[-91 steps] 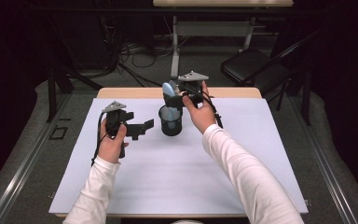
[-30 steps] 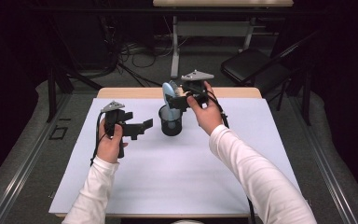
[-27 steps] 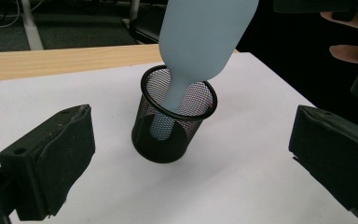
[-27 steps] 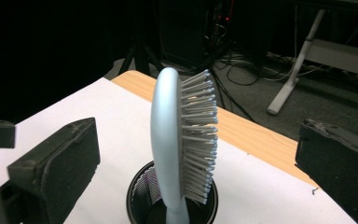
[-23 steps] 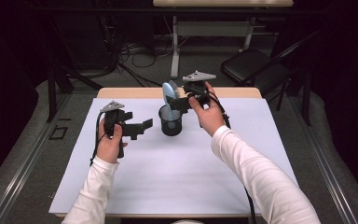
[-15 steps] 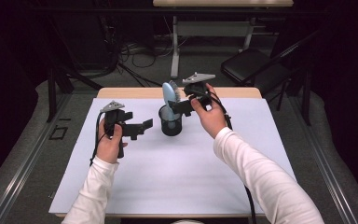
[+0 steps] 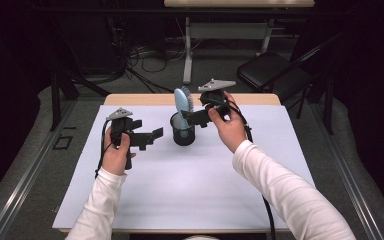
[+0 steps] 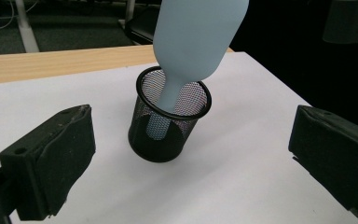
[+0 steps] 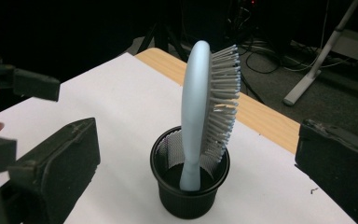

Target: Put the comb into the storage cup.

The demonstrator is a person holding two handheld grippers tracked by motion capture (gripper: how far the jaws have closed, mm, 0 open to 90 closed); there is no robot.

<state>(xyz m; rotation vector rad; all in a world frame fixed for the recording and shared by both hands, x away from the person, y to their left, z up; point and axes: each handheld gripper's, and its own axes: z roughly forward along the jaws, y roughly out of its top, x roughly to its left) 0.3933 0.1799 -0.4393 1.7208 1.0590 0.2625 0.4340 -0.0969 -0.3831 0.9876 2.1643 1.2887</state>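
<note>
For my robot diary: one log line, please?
hairbrush: handle-down in mesh cup | right gripper: open | left gripper: open

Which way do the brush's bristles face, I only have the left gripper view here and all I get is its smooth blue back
Observer: In the right gripper view the hairbrush shows side-on, its bristles pointing toward the wooden table edge, away from the left gripper.
Operator: Is the right gripper holding it?
Observer: No. The right gripper has its jaws wide apart, with the brush standing free between them.
Operator: How does the handle sit?
Observer: It goes down inside the black mesh cup, and the head leans against the rim on the bristle side.
Operator: Anything else on the sheet?
Observer: In the high view the white sheet carries just the cup.
</note>
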